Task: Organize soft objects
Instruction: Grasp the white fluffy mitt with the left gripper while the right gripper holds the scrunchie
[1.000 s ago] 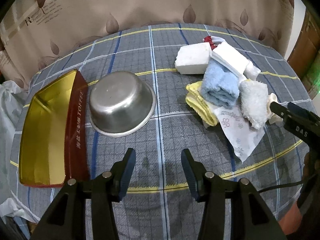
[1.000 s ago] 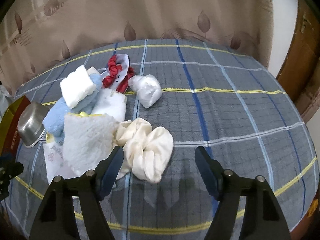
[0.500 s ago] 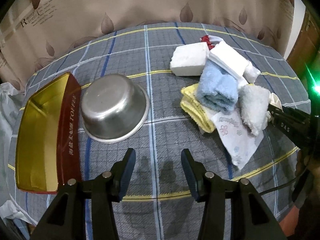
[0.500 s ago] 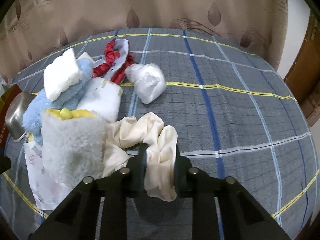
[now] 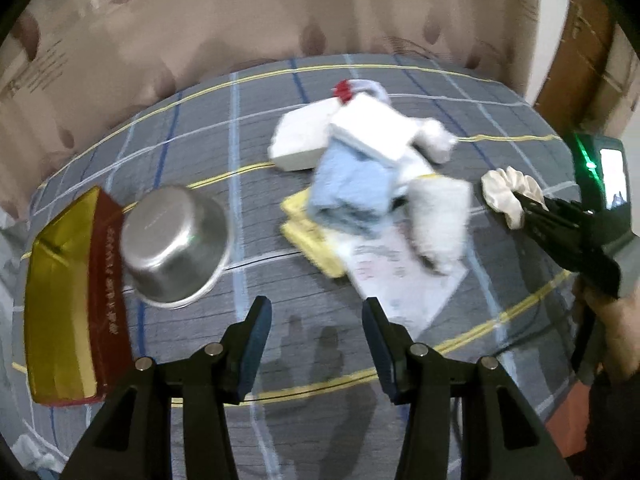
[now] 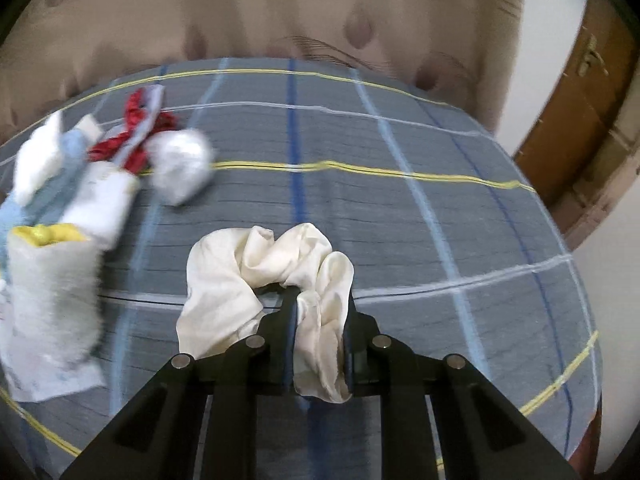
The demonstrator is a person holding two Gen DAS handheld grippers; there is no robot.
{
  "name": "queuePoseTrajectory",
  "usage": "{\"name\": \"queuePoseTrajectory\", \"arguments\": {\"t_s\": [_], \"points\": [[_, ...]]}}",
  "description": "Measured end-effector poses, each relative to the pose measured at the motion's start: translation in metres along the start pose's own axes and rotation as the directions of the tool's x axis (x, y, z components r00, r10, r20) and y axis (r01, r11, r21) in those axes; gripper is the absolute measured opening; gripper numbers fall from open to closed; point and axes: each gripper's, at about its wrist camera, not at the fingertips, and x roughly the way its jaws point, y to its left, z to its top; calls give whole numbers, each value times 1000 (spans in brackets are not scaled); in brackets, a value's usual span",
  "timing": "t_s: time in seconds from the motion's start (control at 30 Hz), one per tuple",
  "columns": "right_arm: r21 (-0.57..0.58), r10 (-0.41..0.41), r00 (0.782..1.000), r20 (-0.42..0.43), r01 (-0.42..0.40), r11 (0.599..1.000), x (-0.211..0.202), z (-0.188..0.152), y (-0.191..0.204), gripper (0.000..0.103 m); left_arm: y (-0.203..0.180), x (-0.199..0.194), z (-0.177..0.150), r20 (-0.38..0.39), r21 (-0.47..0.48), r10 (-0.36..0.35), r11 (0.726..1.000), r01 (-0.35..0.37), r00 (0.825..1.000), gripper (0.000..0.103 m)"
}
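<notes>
Right gripper (image 6: 320, 312) pinches a cream scrunchie (image 6: 264, 272), seemingly lifted off the blurred pile (image 5: 372, 196); left gripper (image 5: 316, 344) hovers spread, empty.

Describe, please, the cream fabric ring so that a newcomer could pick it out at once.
On the grey plaid tablecloth, look right of the pile of folded towels, where the right gripper reaches in. The cream scrunchie is pinched between its fingers. Unlike the flat, fluffy towels, it is a smooth, gathered satin loop.
</notes>
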Motion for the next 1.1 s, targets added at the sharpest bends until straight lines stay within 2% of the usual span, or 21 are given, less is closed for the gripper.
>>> {"name": "queuePoseTrajectory", "arguments": {"t_s": [0.17, 0.37, 0.53, 0.9, 1.1], "points": [[43, -50, 999, 6, 50, 998, 5, -2, -29, 16, -27, 4, 9, -31, 33, -85, 996, 86, 996, 48], [42, -54, 998, 41, 52, 998, 8, -5, -28, 16, -61, 12, 28, -21, 87, -133, 987, 135, 991, 48], [48, -50, 998, 43, 48, 998, 8, -6, -29, 16, -77, 32, 40, -77, 45, -217, 974, 221, 973, 48], [47, -47, 998, 46, 45, 998, 7, -6, -30, 19, -81, 63, 60, -61, 33, -96, 995, 98, 994, 48], [47, -48, 998, 45, 46, 998, 7, -6, -30, 19, -79, 76, 67, -79, -11, -97, 995, 96, 992, 48]]}}
